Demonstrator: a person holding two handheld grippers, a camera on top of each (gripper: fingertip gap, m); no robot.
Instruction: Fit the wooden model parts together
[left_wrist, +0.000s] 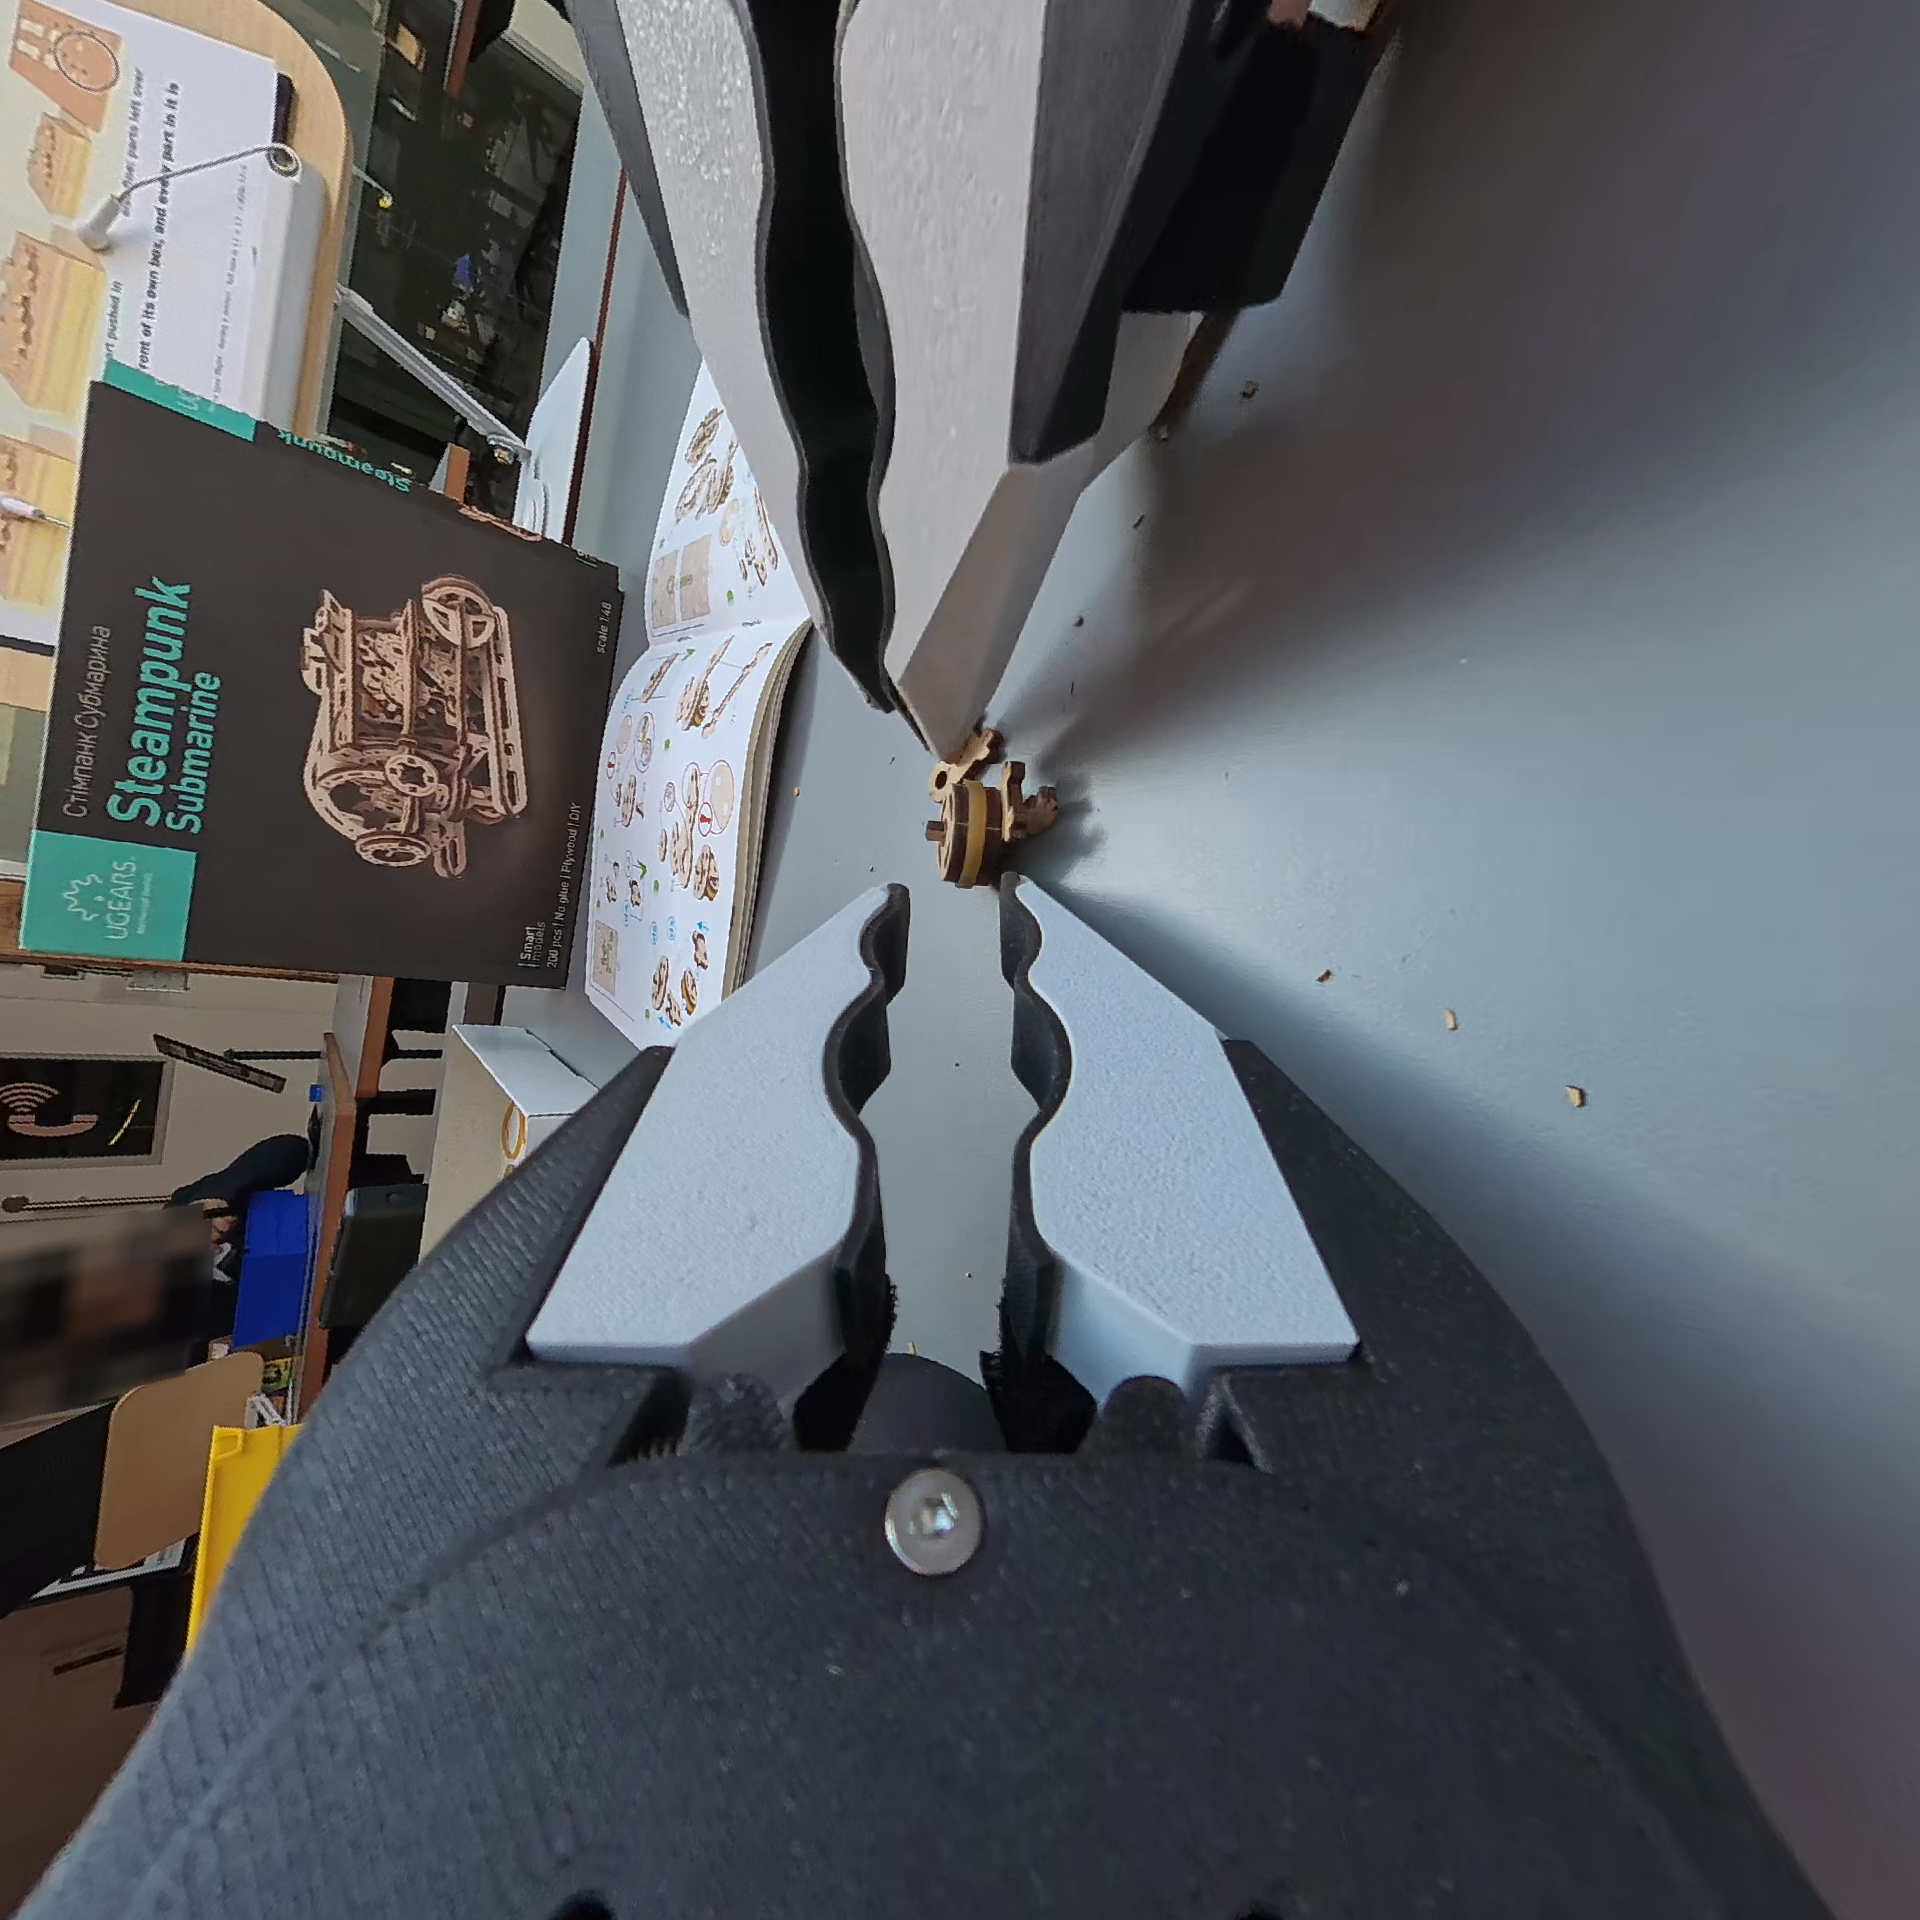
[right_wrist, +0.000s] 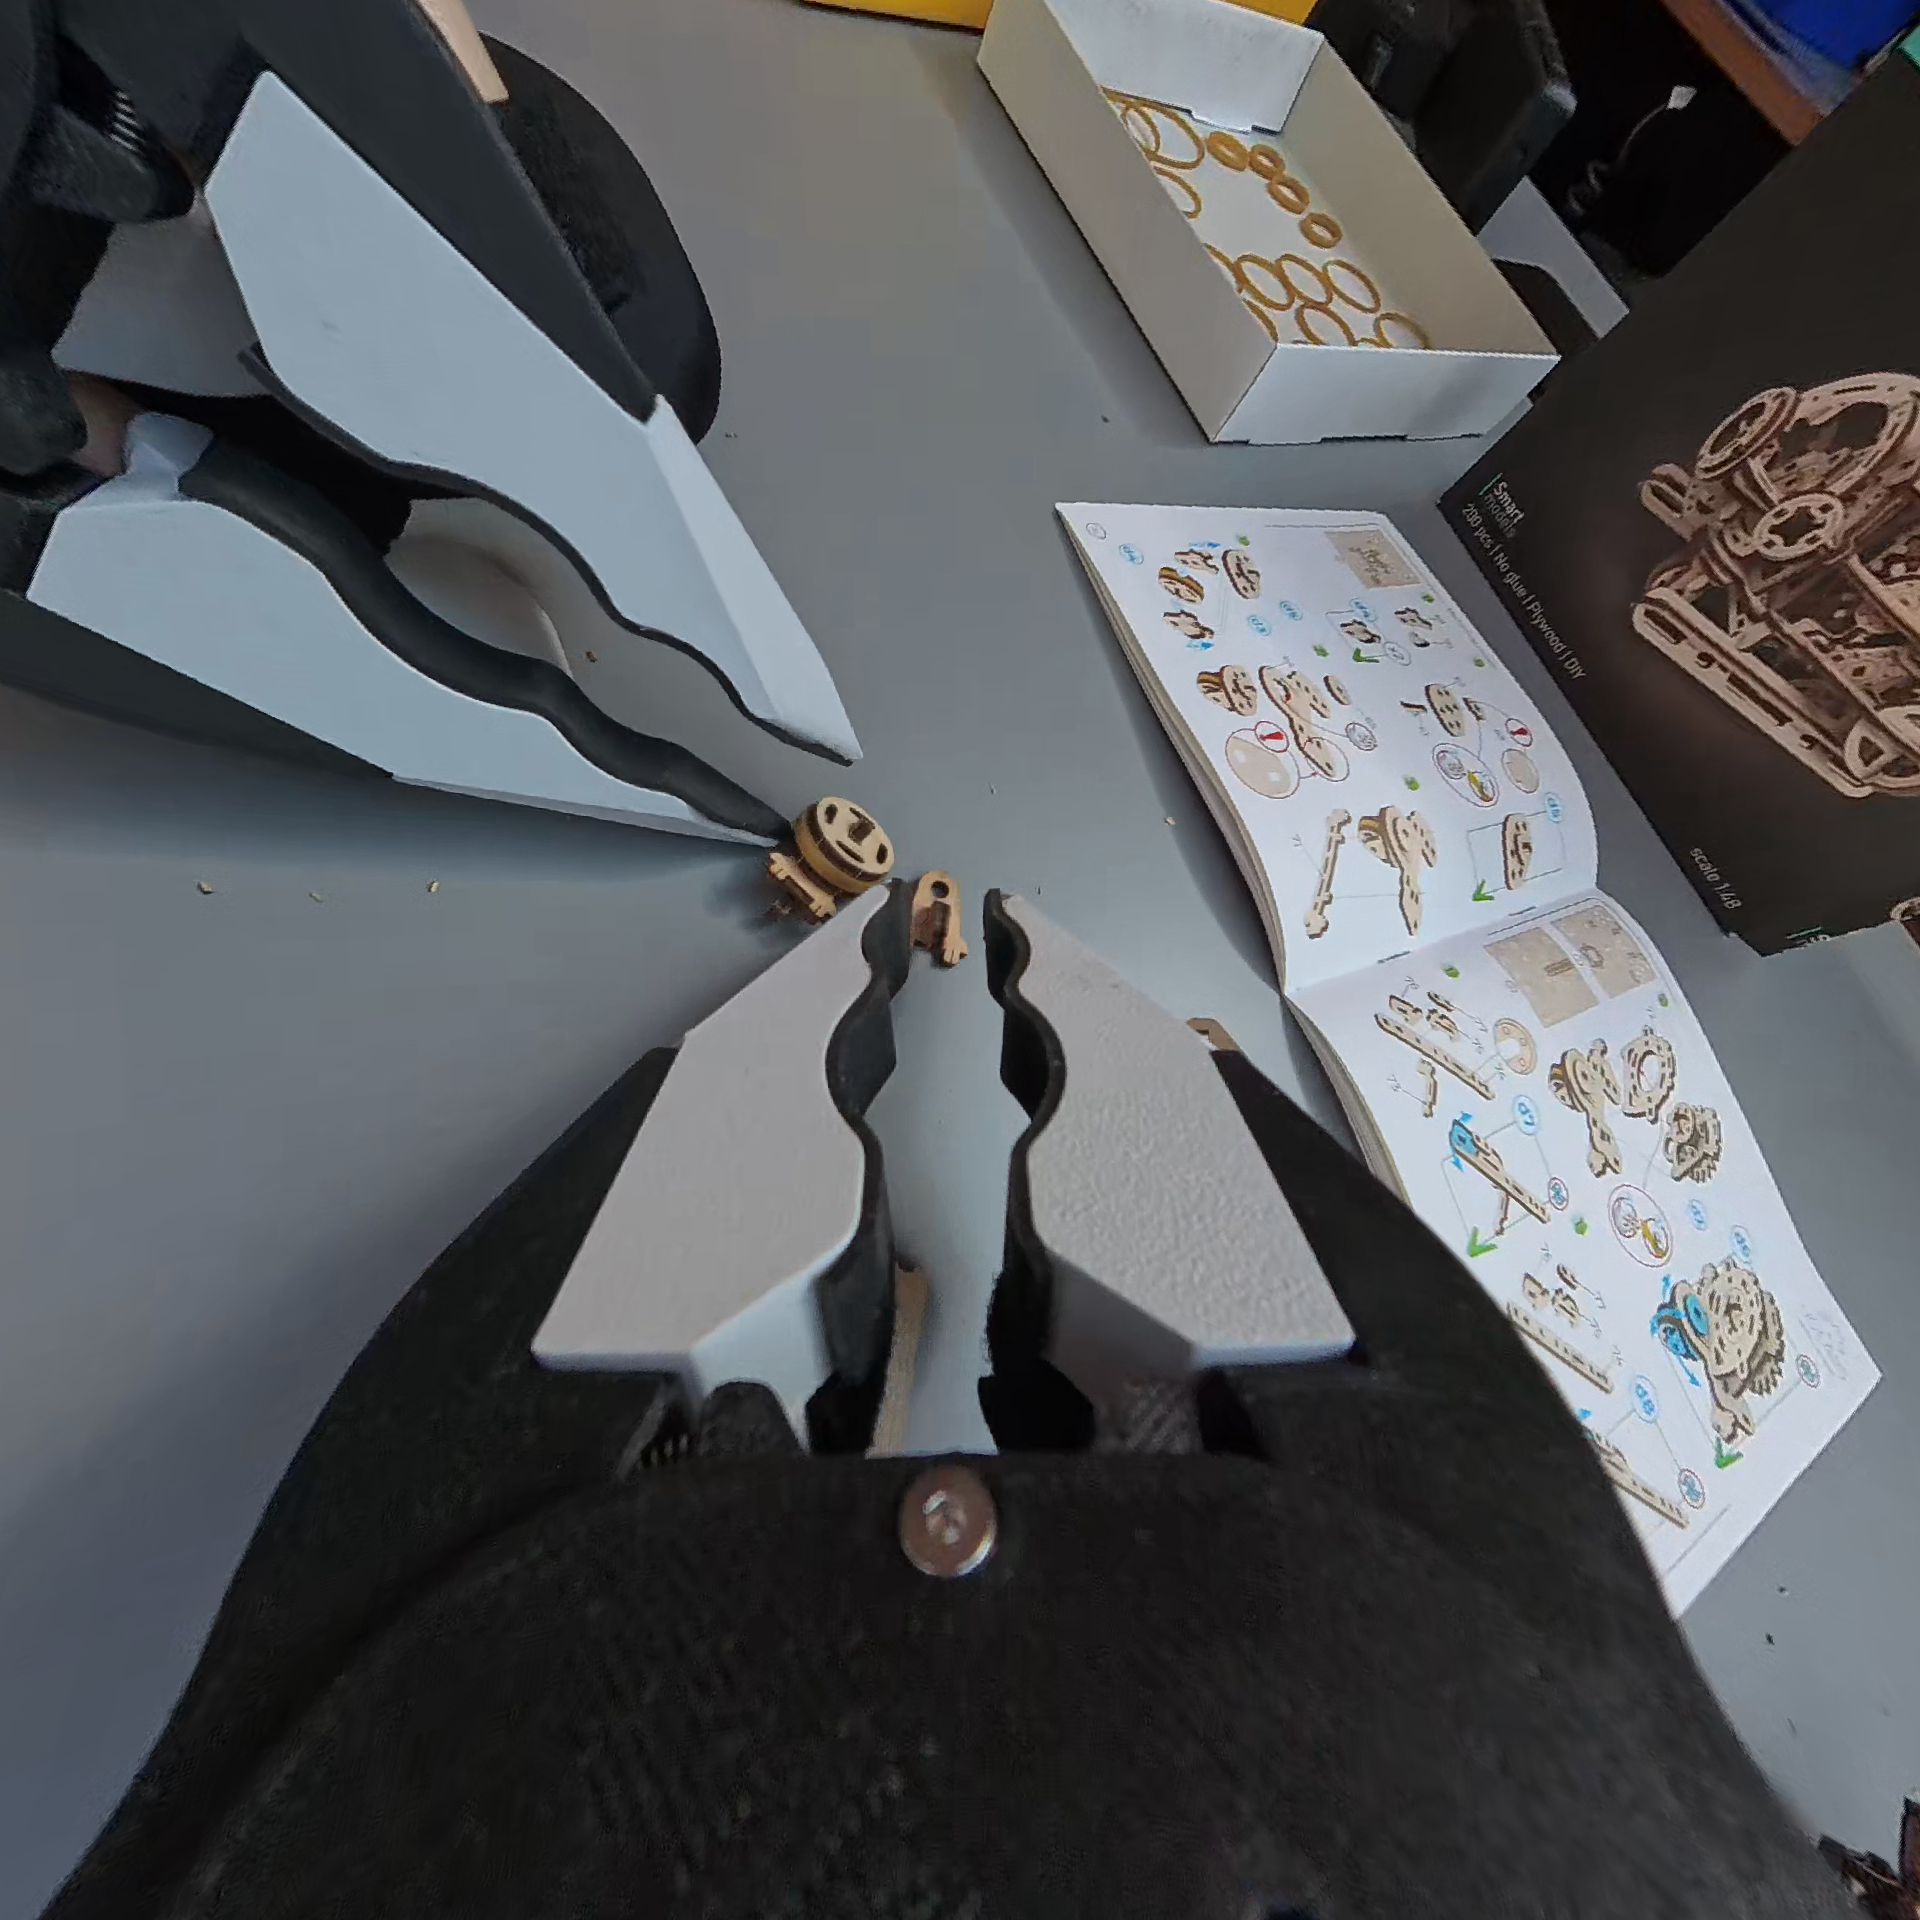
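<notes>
progress: early, parts not joined | wheel assembly (right_wrist: 840, 858) lies on grey table (right_wrist: 520, 1039), my left gripper (left_wrist: 954, 896) parted slightly, empty, one tip touching it | small wooden piece (right_wrist: 938, 916) loose just beyond my right gripper (right_wrist: 938, 902), narrowly parted, holding nothing | left: grasp both, fit together

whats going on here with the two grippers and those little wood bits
A person is working two handheld grippers over a grey table to assemble a wooden model. Both are open and hold nothing. The left gripper has its tips by a small round wooden assembly resting on the table. The right gripper is closing in on a small loose wooden piece lying just beside it. An open instruction booklet lies nearby.
</notes>
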